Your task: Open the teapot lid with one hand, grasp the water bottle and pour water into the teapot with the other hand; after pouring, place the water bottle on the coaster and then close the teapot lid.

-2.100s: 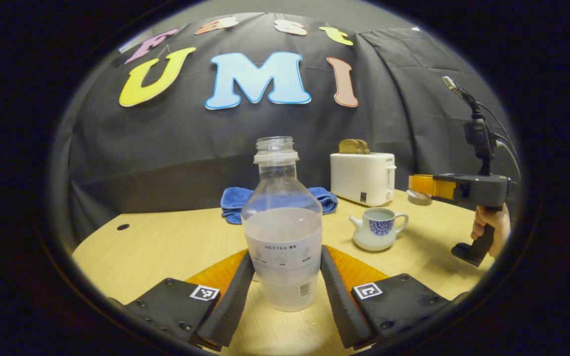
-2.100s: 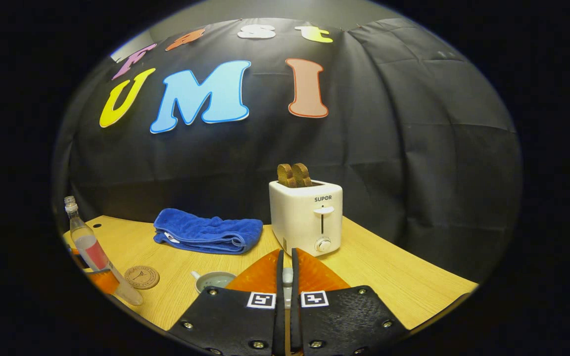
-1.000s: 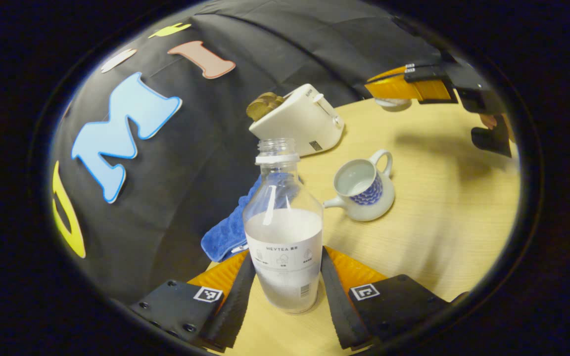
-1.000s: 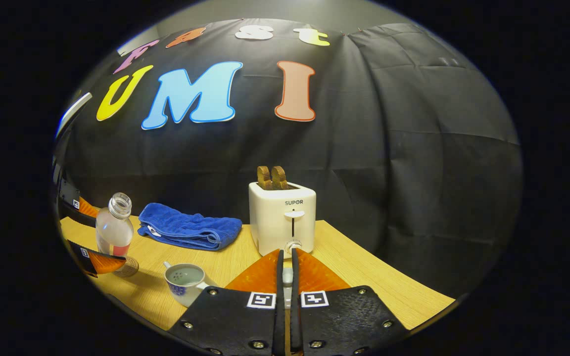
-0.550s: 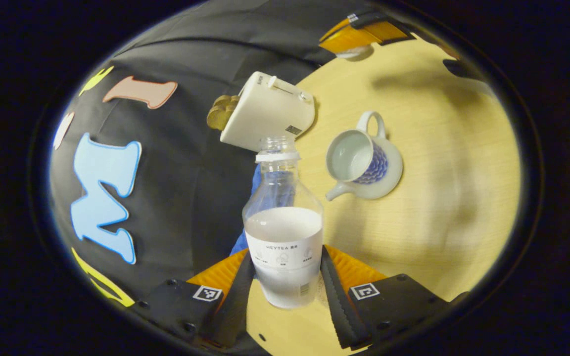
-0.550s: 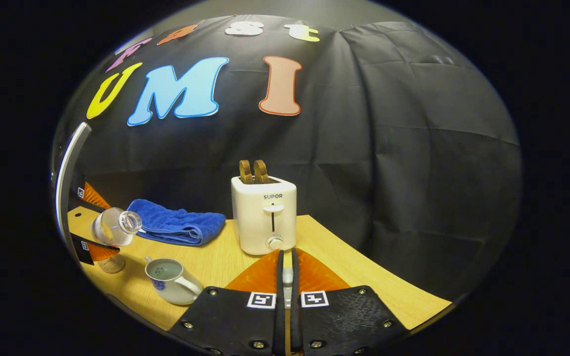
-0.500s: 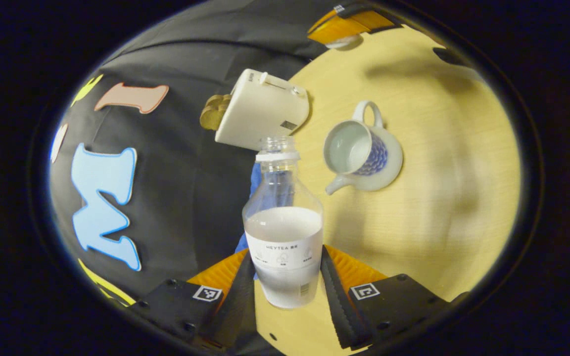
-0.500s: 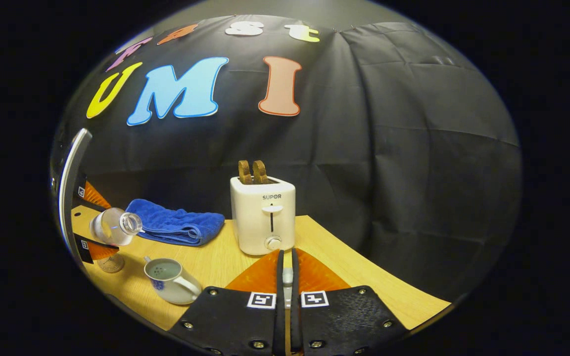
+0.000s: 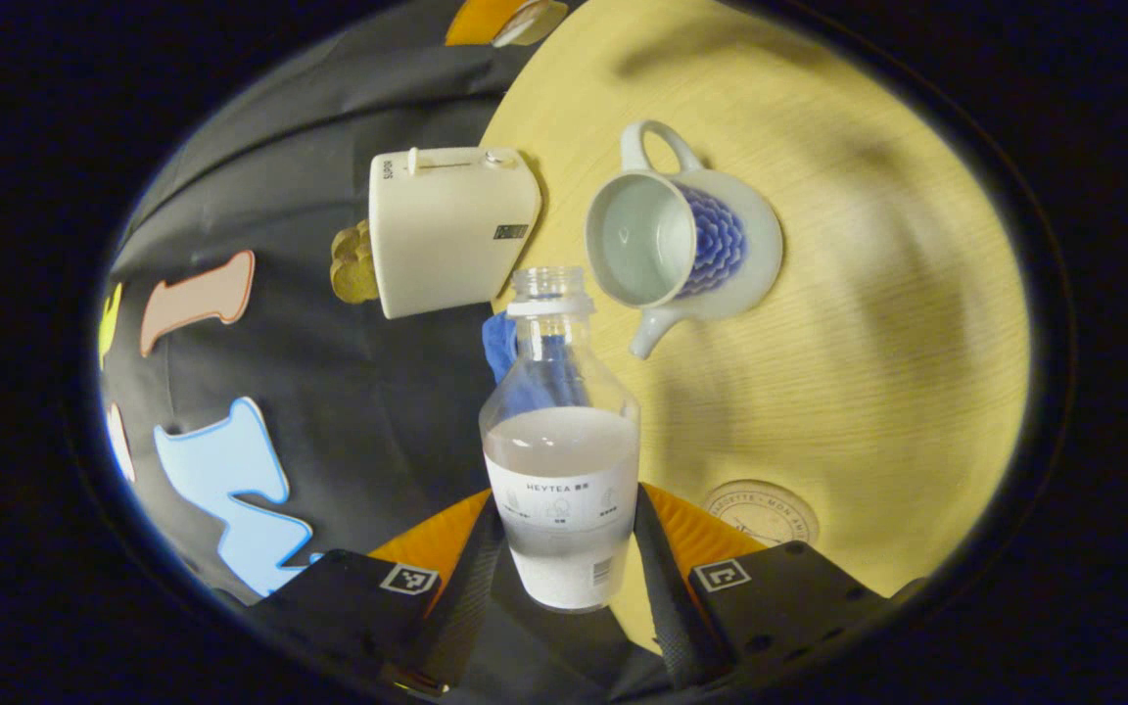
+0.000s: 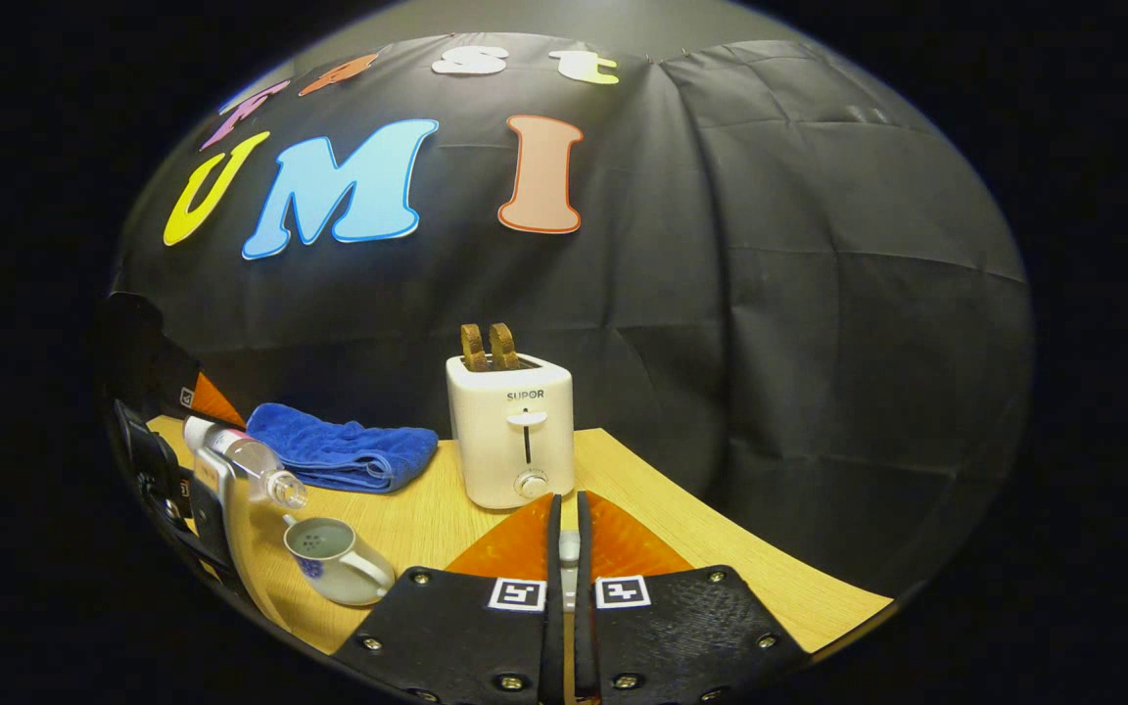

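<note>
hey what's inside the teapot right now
The teapot stands open, lid off. Its pale inner wall and strainer holes show. Whether water has collected at the bottom can't be told.

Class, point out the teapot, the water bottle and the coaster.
teapot (image 9: 721, 257), left gripper view, its patterned side.
water bottle (image 9: 560, 490), left gripper view, its label.
coaster (image 9: 762, 509), left gripper view, its top face.
</note>
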Demonstrator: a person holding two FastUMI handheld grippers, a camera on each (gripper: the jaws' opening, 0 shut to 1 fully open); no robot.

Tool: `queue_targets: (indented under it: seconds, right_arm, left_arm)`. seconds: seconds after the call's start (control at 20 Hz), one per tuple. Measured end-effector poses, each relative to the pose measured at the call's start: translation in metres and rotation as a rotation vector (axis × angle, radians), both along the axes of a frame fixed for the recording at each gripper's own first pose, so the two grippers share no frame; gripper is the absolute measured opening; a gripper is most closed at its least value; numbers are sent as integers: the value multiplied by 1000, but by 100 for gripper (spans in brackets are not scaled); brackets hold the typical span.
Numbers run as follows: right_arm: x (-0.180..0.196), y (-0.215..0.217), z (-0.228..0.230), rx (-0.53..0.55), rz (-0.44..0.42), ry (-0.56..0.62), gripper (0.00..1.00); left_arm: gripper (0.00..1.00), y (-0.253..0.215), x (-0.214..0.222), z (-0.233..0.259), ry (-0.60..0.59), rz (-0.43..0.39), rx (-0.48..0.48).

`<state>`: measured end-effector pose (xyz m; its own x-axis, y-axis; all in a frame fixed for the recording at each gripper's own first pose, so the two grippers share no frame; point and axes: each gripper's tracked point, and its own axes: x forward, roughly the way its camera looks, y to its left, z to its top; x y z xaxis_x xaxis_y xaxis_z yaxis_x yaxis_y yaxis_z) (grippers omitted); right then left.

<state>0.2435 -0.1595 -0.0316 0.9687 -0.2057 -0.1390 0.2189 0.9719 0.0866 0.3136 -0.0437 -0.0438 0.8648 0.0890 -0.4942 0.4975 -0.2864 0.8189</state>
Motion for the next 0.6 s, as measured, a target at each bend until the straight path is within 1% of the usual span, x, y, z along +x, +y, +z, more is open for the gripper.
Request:
queue_targets:
  seconds: [0.2,0.3,0.45,0.6]
  right_arm:
    - [0,4,4,-12,8,-8,4]
    - [-1,4,6,-1,11,-13,5]
    - [-1,6,7,15,18,-20,5]
    - [-1,8,9,15,25,-27,5]
  left_arm:
    - [81,-7,-7,0,4,-35,117]
    - [81,-9,-8,0,9,-58,151]
    - [81,-9,-9,2,7,-61,196]
    - [81,-9,-6,12,-16,-87,282]
